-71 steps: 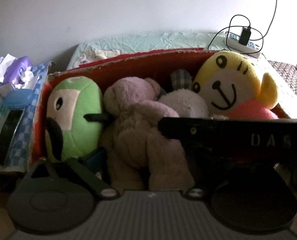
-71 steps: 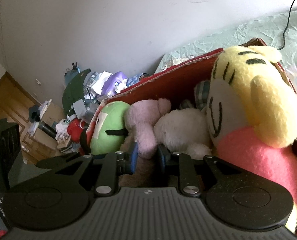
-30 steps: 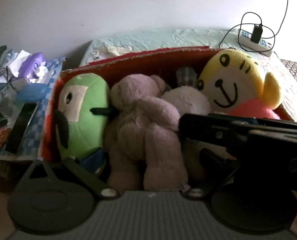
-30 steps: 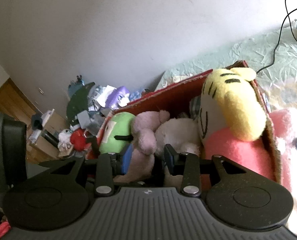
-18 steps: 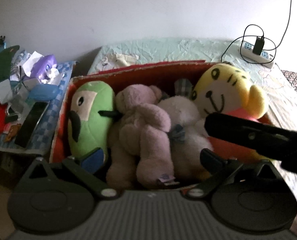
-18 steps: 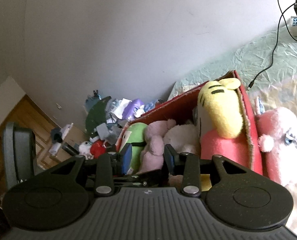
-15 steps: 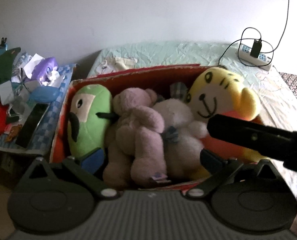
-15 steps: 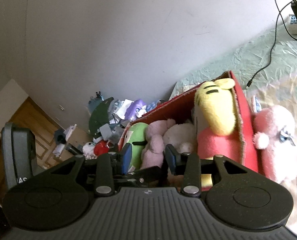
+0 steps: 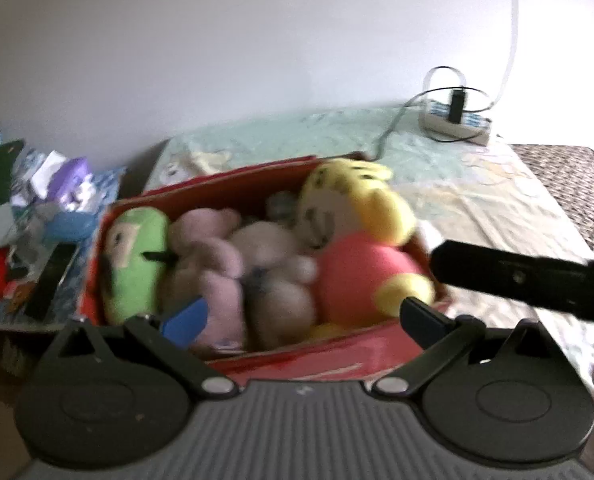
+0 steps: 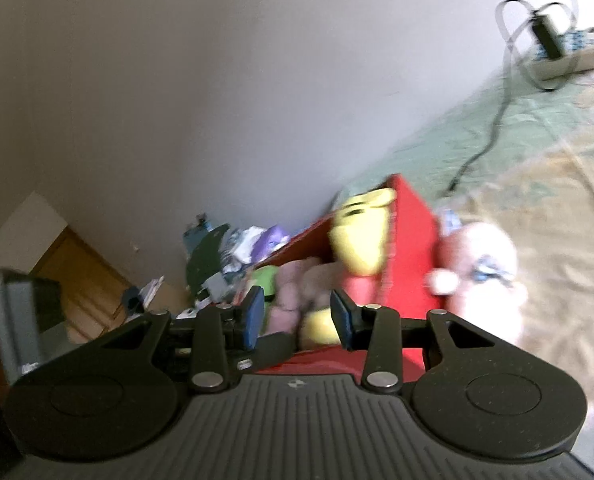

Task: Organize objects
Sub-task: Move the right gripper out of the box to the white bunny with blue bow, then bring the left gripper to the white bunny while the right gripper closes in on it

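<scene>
I see a red box (image 9: 257, 184) at centre frame. Inside it, from the left: a lime-green plush (image 9: 137, 260) with a white face patch, a dusty-pink plush (image 9: 209, 248), a cream plush (image 9: 281, 276), and a yellow-headed plush (image 9: 349, 200) with a coral-pink body. The bedsheet (image 9: 337, 132) at upper right is pale mint. In the right wrist view, a pink-and-white plush (image 10: 481, 264) sits right of centre, and my tool pads (image 10: 253, 316) are blue.

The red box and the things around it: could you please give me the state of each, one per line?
red box: open, packed with plush toys
yellow plush: in the box, at its right end
green plush: in the box, at its left end
pink plush: outside, by the box's wall
left gripper: open, holding nothing
right gripper: open, holding nothing
charger: plugged into the power strip
</scene>
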Tool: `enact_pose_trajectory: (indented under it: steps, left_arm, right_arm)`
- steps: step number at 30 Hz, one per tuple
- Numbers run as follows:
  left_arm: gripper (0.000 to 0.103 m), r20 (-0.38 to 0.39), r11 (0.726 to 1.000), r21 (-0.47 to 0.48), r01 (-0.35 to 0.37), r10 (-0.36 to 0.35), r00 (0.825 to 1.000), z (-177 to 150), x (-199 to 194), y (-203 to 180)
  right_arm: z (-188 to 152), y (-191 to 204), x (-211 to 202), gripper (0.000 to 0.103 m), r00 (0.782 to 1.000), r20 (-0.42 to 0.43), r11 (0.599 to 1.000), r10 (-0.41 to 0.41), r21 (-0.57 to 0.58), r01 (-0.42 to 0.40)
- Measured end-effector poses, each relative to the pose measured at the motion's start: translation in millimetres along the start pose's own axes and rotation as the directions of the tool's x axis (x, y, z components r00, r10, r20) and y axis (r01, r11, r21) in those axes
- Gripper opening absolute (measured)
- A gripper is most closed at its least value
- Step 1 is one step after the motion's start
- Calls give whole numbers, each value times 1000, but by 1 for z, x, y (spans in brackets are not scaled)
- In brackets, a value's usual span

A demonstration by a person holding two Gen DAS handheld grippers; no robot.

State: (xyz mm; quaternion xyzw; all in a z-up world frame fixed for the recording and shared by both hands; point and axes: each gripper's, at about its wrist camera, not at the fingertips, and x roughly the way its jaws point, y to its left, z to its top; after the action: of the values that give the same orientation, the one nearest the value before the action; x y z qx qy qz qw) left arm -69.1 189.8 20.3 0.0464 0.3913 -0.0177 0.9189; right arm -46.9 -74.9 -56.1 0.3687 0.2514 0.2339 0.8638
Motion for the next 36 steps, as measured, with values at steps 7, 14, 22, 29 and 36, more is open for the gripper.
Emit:
enact_pose_trajectory:
  steps: [7,14,22,29,36]
  left_arm:
    - [102,38,991,54,122,-124,991,-10,-9,-35]
    - [102,-12,976,69,207,-207,978,-25,5,-63]
    - [101,-143,967,-44,252,-255,956,-46,44,-63]
    - [101,-202,966,-117,229,-249,947,-58,65,-53]
    - [101,-216,974,-115,194,-216,952,-59,69,-47]
  right_arm:
    - [-4,-42,-13,38,991,-14,989,-133,62,133]
    - [-15,-66,-6,38,975,-69,977,-212,18,214]
    - [-36,-63,23,38,933,-112,893,-342,-347,286]
    - [-41,-67,52,40,919,-113,842,-377,-454,289]
    - [-44,-68,77,51,908,-81,792,-411,-526,311]
